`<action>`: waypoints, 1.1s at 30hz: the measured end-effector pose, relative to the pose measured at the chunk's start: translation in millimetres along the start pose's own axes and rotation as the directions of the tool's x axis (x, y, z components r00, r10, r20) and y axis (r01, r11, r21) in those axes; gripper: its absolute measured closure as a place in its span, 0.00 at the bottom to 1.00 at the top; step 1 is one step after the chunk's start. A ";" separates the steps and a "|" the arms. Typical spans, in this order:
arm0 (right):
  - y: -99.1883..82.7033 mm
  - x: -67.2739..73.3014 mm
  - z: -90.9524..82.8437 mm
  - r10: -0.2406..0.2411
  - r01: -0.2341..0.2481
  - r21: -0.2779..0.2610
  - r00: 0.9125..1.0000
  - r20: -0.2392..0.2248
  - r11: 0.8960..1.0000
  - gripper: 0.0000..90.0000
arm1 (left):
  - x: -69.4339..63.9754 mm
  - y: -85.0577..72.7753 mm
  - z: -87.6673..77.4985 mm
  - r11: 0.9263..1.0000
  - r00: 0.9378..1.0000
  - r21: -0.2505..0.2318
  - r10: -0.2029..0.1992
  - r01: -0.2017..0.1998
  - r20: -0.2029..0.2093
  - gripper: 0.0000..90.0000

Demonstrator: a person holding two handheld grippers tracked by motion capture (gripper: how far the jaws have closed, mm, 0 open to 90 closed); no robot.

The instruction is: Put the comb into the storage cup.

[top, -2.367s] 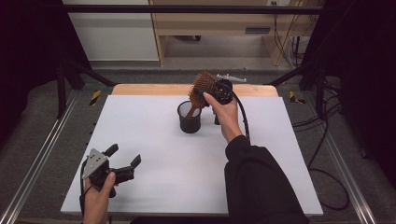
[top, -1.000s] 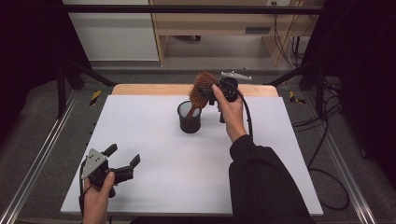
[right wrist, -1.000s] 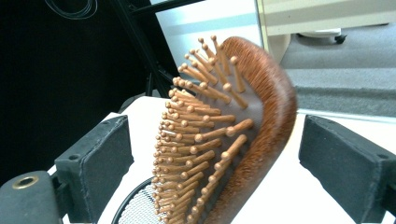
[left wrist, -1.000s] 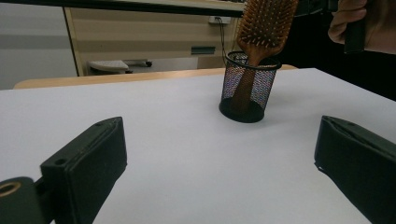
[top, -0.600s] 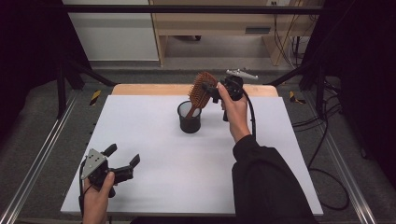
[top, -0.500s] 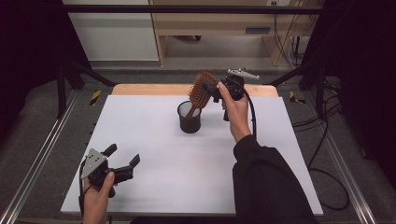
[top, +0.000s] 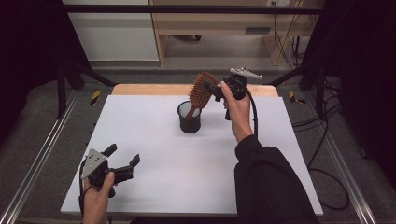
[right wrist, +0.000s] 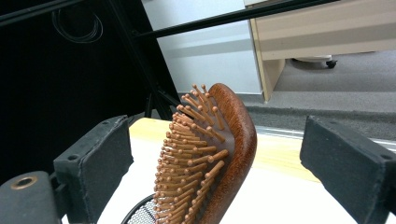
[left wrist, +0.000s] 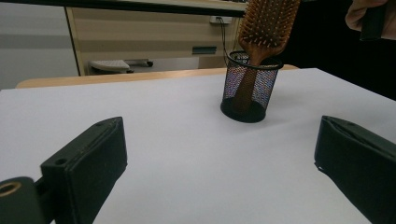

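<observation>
At upper centre of the high view my right gripper (top: 211, 87), jaws spread around the hairbrush (top: 201, 87) standing in the mesh cup (top: 189, 118), could topple both if I close off-centre; left gripper (top: 122, 163) idles open.

A mesh cup (top: 189, 117) stands on the bench (top: 154, 186) toward its far middle, and a hairbrush (top: 201, 88) sits handle-down in it, leaning right. The right tongs (top: 211, 88) hang just right of the brush head. The left tongs (top: 122, 163) rest at the near left corner, well apart from the cup.
</observation>
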State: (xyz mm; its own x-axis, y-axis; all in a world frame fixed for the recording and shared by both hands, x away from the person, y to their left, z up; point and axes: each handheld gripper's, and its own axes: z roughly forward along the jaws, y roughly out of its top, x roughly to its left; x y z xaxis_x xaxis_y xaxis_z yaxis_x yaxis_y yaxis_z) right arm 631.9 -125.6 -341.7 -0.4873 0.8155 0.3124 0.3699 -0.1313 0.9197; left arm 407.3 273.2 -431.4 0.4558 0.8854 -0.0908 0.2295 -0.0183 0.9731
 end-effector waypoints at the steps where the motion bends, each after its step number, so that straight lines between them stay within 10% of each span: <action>1: 0.2 0.0 -0.1 0.000 0.000 -0.001 1.000 0.000 1.000 0.10 | 0.0 0.0 0.1 1.000 1.000 0.000 0.000 0.000 0.000 0.03; 33: 7.2 0.8 -16.7 -0.094 0.106 -0.100 0.989 0.118 0.989 0.08 | 0.5 -0.5 0.2 1.000 1.000 0.003 0.001 -0.001 -0.003 0.03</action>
State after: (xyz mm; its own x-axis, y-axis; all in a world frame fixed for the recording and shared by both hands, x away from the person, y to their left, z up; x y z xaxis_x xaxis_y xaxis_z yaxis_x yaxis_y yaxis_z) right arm 621.0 -135.3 -330.8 -0.4232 0.8850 0.1939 0.2351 -0.0994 0.9669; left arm 407.6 273.5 -432.0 0.4532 0.8870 -0.0889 0.2311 -0.0206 0.9727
